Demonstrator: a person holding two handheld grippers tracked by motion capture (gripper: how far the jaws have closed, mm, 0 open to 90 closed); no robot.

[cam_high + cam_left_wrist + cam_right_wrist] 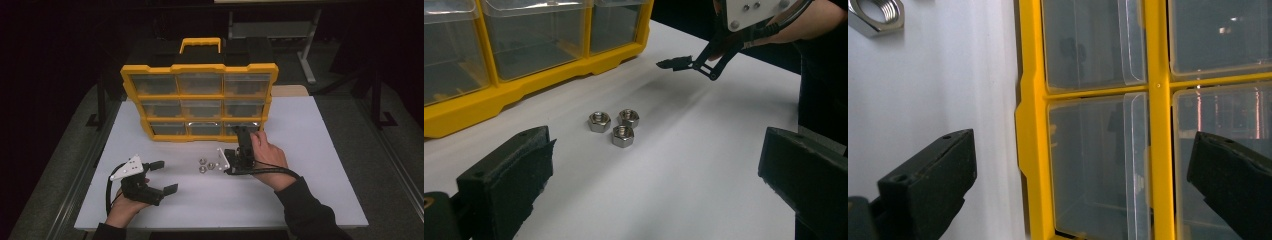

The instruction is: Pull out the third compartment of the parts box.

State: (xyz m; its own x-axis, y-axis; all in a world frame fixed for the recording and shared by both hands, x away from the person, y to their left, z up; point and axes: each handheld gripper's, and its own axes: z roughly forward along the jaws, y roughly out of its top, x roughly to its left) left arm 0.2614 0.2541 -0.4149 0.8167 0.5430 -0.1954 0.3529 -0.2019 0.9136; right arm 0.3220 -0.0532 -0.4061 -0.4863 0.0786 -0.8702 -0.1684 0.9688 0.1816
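Note:
A yellow organizer (198,68) with clear drawers stands upright at the back of the white table (310,165). Three steel nuts (206,165) lie close together in front of it, also in the left gripper view as nuts (616,126). My left gripper (167,176) rests open near the front left, aimed at the nuts from a distance; its jaws (656,150) hold nothing. My right gripper (243,134), rolled on its side, points at the bottom right drawer (1093,165). It is open (1083,155), one jaw over the table, one before the drawers. One nut (875,15) shows at the corner.
The organizer's yellow frame (1030,125) meets the table just ahead of the right gripper. A black finger (676,63) of the right gripper hangs above the table beyond the nuts. A metal stand (305,50) is behind the table on the floor.

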